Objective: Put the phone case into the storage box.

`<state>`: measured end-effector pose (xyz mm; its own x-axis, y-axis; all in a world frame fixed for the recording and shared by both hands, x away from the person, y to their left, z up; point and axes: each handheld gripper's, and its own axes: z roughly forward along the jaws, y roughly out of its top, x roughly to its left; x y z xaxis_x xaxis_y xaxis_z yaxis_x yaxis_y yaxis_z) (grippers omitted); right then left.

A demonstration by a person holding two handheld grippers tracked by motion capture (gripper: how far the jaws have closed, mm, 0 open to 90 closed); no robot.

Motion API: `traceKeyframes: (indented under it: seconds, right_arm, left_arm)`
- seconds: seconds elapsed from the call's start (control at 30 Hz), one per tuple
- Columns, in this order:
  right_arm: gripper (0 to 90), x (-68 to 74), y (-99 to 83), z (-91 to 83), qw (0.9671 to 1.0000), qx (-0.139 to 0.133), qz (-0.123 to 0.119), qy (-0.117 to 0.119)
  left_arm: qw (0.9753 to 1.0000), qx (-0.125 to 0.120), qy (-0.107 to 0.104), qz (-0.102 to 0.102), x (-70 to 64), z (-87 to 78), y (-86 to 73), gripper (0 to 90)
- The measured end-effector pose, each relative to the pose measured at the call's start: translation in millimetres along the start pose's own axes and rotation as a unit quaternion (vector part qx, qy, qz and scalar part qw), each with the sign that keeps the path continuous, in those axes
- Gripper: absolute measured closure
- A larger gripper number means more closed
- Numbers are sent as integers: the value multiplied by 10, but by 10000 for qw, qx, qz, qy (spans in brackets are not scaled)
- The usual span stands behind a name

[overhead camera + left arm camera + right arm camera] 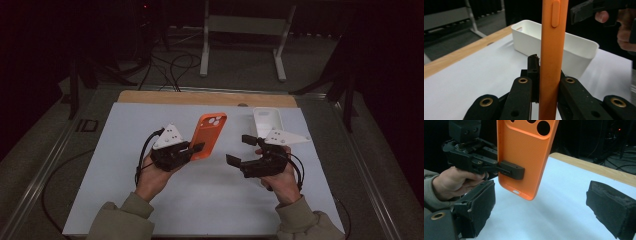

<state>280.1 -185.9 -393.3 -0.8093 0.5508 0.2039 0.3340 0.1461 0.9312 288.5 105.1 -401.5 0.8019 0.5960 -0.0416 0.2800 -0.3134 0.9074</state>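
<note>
My left gripper (196,148) pinched the orange phone case (209,134) by its long edge, upright above the table (125,165); my right gripper (241,149) gaped wide, empty, at 3 o'clock. Light, flexible, probably slippery: I judged the opposite edge best

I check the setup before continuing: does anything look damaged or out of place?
Nothing stands out. The left tongs hold the orange case upright and intact; the white bin sits upright on the table.
</note>
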Motion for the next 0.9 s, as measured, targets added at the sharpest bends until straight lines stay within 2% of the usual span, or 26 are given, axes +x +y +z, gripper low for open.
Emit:
traceKeyframes:
  seconds: [0.33, 0.5, 0.63, 0.9]
  right_arm:
    - [86, 6, -8, -3, 10000, -61, 24, -52]
    - [87, 3, -6, -15, 9999, -67, 33, -80]
    - [86, -3, -7, -25, 9999, -91, 23, -113]
    - [86, -9, -22, -14, 9998, -79, 63, -142]
  left_arm:
    - [9994, 0, 341, -93, 14, 4, -52, 859]
    - [9981, 32, 607, -88, 23, 15, -76, 859]
    - [9976, 45, 676, -167, 49, 16, -97, 859]
    - [9967, 69, 794, -178, 68, 10, -113, 859]
